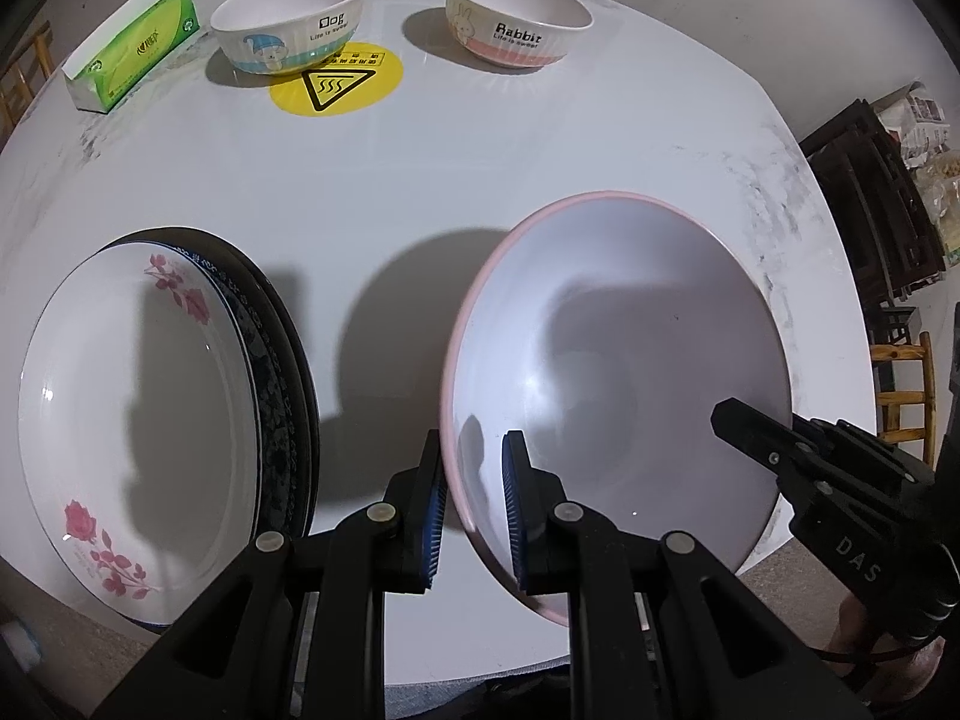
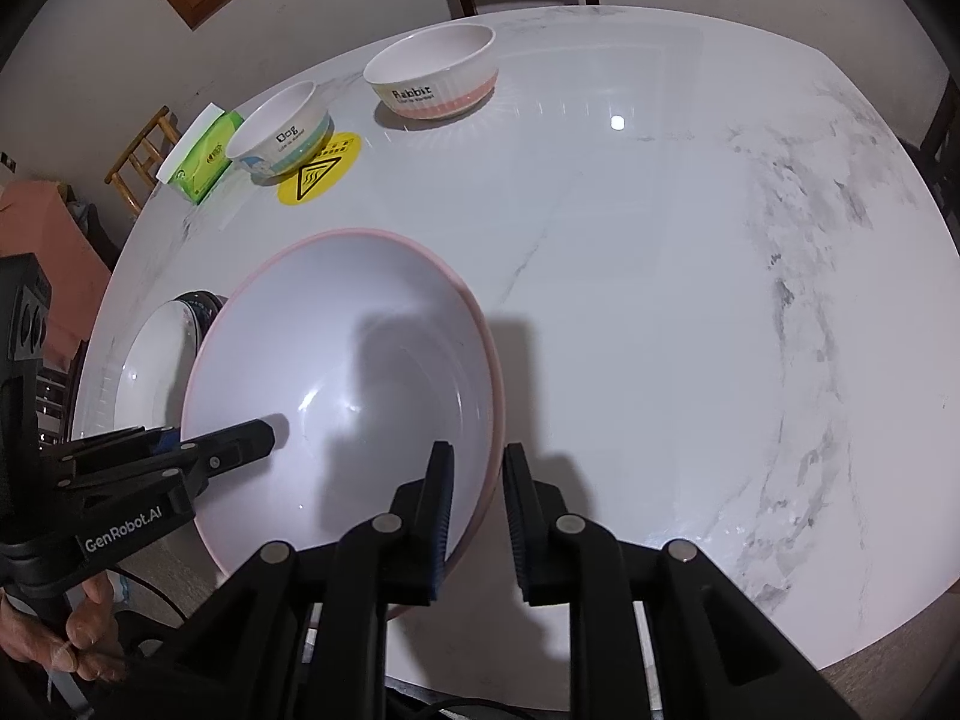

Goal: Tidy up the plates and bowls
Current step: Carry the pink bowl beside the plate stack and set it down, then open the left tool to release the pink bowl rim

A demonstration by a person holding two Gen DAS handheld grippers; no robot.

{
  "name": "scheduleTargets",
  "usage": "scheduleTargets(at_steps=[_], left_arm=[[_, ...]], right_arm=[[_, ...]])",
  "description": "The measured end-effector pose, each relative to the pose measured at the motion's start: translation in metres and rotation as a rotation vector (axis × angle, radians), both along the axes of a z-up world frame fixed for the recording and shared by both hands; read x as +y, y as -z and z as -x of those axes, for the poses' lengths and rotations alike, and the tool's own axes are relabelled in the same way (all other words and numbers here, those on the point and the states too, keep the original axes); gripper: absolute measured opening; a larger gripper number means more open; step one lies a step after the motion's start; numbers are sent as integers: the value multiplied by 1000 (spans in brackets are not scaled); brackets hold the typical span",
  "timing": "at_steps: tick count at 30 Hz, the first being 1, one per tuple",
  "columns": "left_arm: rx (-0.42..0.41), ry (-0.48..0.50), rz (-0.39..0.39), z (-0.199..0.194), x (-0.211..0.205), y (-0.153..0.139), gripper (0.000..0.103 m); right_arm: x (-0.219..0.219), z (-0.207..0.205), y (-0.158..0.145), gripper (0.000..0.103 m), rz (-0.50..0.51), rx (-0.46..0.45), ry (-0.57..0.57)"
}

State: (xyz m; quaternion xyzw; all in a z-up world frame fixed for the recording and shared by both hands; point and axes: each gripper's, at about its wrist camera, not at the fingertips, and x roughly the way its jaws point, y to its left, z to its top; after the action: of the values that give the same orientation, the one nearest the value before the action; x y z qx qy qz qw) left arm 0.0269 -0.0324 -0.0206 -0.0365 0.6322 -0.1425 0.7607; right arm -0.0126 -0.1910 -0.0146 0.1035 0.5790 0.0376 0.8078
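Marble bench, chairs behind. Both tools, left tool and right tool, pinch pink plate rims, lower frame; uneven pull could tip it onto stack.

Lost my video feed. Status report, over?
Left claw and right claw both clamped on pink-rimmed plate, opposite rims. Plate stack beside. Nothing blocking.

Lower plates mostly hidden under floral plate; count unclear.

Open white marble tabletop at 3 o'clock; stacked floral ceramic plates blocking 9; two cartoon-printed bowls at 12.
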Motion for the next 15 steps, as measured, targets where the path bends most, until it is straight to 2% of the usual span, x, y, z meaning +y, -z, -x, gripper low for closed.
scheduleTargets(at_steps=[5, 13, 15], left_arm=[[-21, -11, -6, -2, 2, -2, 21], [-92, -26, -18, -8, 10, -18, 25], [-114, -27, -14, -10, 11, -24, 29]], right_arm=[[2, -1, -5, 27, 52, -25, -9], [0, -7, -20, 28, 93, -77, -28], [1, -8, -27, 28, 99, -100, -38]])
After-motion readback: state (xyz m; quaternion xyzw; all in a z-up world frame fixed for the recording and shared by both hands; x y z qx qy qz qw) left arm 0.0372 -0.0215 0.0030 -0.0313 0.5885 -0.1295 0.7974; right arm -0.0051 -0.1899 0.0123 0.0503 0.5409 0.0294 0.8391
